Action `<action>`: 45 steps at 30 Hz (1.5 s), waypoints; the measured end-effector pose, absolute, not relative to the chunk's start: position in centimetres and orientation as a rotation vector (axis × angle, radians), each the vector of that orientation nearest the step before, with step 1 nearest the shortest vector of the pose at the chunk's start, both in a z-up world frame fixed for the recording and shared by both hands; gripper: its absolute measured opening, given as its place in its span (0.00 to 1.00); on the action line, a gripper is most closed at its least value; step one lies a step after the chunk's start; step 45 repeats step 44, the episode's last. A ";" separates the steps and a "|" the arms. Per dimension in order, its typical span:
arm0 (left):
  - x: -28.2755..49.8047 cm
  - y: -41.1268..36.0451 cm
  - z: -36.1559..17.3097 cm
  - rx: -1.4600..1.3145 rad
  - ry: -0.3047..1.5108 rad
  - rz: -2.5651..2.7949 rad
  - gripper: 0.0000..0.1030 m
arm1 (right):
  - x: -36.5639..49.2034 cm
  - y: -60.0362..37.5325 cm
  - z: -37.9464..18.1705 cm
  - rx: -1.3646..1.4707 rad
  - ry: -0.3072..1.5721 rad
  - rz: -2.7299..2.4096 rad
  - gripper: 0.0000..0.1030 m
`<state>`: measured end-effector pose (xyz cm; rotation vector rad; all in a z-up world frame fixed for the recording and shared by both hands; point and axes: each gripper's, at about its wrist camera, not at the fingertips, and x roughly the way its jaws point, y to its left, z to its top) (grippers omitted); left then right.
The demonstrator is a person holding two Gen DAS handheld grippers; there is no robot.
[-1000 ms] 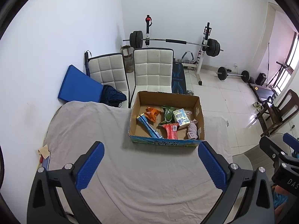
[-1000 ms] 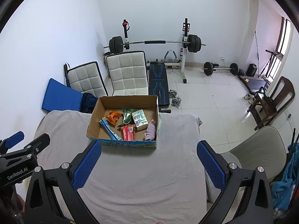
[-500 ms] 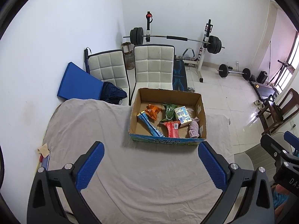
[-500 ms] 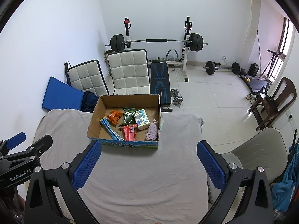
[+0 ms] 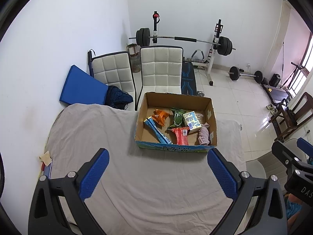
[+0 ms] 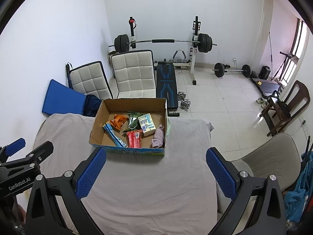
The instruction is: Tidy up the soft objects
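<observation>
We note both the left claw (image 5: 156, 173) and right claw (image 6: 155, 168) wide open, empty; approach the cardboard box (image 6: 129, 150), frame centre, squarely.

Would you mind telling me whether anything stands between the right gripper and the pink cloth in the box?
Only the cardboard box's near wall: the pink cloth lies just behind it, so the open right gripper must go over it.

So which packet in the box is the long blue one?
The blue packet, a thin stick lying at the box's left side, beside the orange packet. The others are shorter.
</observation>
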<state>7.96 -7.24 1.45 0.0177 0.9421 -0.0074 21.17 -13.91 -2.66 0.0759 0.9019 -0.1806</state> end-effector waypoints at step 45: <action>9.7 -7.1 2.6 0.019 0.929 0.001 1.00 | 21.7 -14.0 -1.6 0.081 0.883 -0.187 1.00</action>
